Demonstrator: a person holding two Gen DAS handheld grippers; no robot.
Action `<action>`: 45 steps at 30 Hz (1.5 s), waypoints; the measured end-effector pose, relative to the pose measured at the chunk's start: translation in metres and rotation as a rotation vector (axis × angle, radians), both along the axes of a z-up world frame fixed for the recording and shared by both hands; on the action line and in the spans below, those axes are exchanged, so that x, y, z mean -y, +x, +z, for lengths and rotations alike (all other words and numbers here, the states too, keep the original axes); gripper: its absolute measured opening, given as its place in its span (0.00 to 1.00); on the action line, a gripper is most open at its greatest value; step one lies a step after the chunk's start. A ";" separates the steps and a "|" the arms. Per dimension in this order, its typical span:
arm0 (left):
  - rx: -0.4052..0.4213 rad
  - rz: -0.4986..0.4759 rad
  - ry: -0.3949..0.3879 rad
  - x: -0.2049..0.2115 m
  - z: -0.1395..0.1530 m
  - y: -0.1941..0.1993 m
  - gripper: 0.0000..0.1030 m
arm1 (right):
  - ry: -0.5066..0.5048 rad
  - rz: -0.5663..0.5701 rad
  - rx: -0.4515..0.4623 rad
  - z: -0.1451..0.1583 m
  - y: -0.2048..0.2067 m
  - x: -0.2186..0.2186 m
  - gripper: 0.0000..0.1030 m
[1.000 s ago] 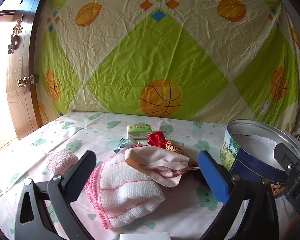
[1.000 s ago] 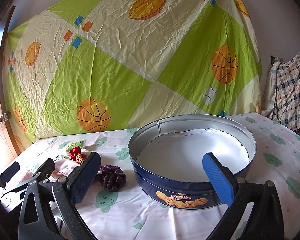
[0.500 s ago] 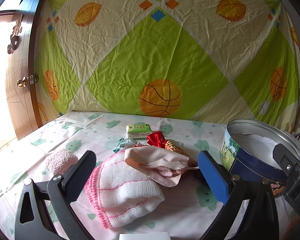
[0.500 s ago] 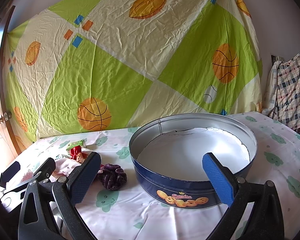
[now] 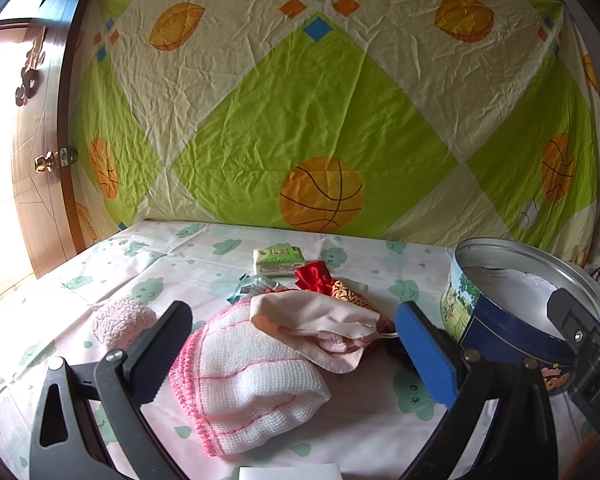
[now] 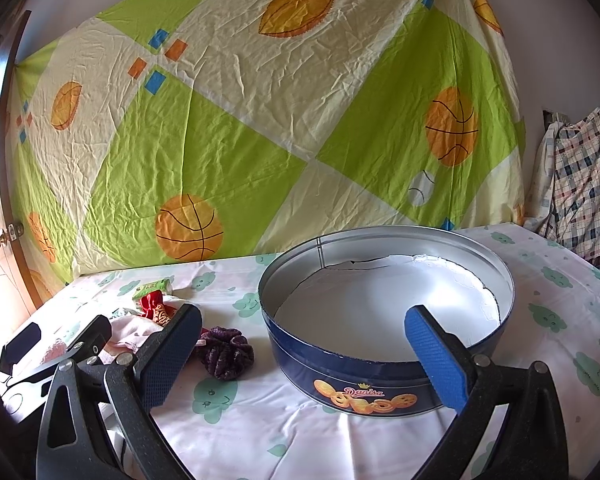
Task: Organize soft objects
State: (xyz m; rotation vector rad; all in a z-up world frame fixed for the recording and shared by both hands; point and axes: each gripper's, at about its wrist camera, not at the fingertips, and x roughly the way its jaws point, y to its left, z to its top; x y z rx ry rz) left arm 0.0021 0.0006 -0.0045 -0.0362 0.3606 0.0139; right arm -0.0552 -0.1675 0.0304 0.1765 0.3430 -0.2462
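My left gripper (image 5: 292, 344) is open and empty, held just above a folded white cloth with pink trim (image 5: 248, 384). A pale pink pouch (image 5: 316, 324) lies on that cloth, with a red and gold pouch (image 5: 324, 280) behind it. A fluffy pink roll (image 5: 120, 320) lies to the left. My right gripper (image 6: 304, 344) is open and empty in front of a round blue cookie tin (image 6: 384, 304), whose inside is bare. A dark purple scrunchie (image 6: 224, 352) lies left of the tin. The tin also shows in the left wrist view (image 5: 512, 304).
A green tissue pack (image 5: 278, 260) lies near the back of the table (image 5: 204, 260). A basketball-print sheet (image 5: 320, 120) hangs behind. A wooden door (image 5: 40, 152) stands at the left. Checked clothes (image 6: 580, 176) hang at the right. A white block (image 5: 288, 473) sits at the near edge.
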 end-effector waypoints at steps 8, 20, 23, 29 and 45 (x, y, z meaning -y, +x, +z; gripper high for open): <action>0.000 -0.001 0.000 0.000 0.001 0.000 1.00 | 0.001 -0.001 -0.003 0.000 0.001 0.000 1.00; -0.001 -0.003 -0.002 0.000 0.001 0.000 1.00 | 0.010 0.022 -0.025 -0.002 0.003 0.001 0.99; -0.001 -0.018 -0.029 -0.005 -0.001 -0.002 1.00 | 0.023 0.057 -0.044 -0.004 0.006 -0.001 0.99; -0.060 0.024 -0.055 -0.039 -0.009 -0.016 1.00 | 0.007 0.124 -0.080 -0.009 0.011 -0.013 0.99; -0.338 -0.104 -0.050 -0.024 -0.031 -0.033 0.94 | -0.043 0.119 -0.073 -0.005 0.007 -0.018 0.99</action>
